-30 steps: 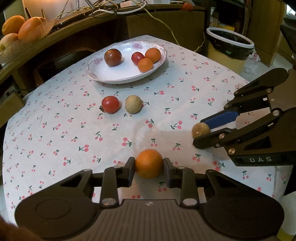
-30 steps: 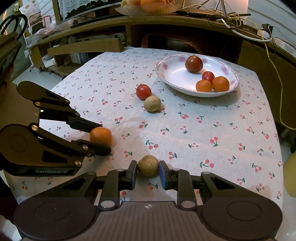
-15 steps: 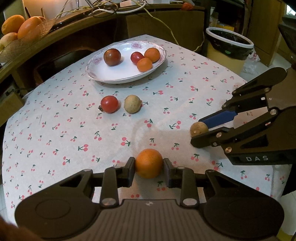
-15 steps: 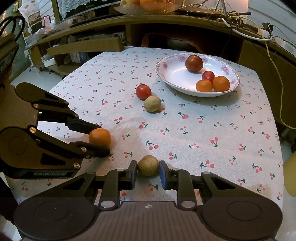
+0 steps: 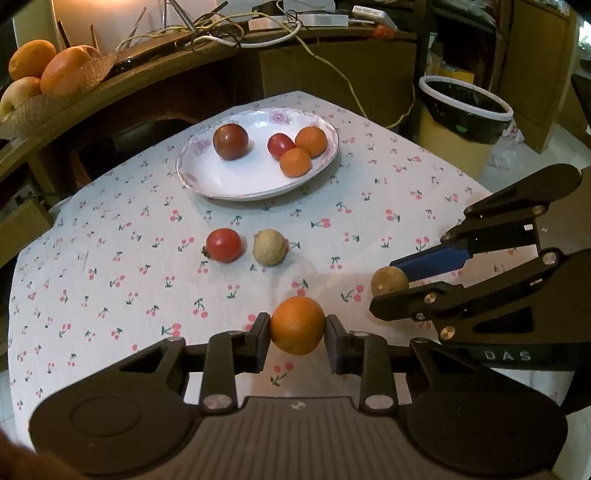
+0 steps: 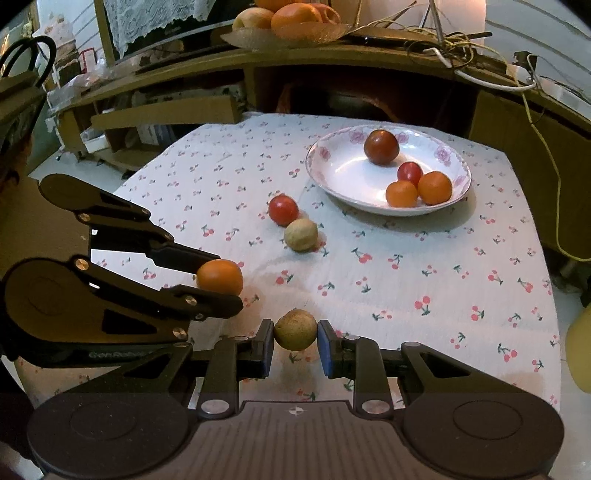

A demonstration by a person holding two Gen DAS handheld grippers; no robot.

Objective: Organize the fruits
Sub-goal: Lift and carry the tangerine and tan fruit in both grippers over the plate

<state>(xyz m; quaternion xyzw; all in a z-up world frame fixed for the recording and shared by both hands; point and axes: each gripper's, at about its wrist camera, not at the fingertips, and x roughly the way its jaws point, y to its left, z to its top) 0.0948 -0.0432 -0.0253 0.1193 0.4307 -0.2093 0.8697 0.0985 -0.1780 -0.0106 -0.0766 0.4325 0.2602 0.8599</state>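
The left gripper (image 5: 297, 332) clamps an orange (image 5: 297, 325) and the right gripper (image 6: 295, 341) clamps a tan fruit (image 6: 295, 329), both well short of the plate (image 5: 207, 184), likely bound there with the 4 fruits already collected.

Cherry-print tablecloth (image 5: 110, 295) over table; wooden shelf (image 5: 147, 74) behind, cables (image 5: 221, 29) atop; lined bin (image 5: 463, 114) on floor.

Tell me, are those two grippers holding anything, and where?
Yes. The left gripper clamps a round orange fruit across its middle; the right gripper pinches a small tan-brown round fruit by its sides.
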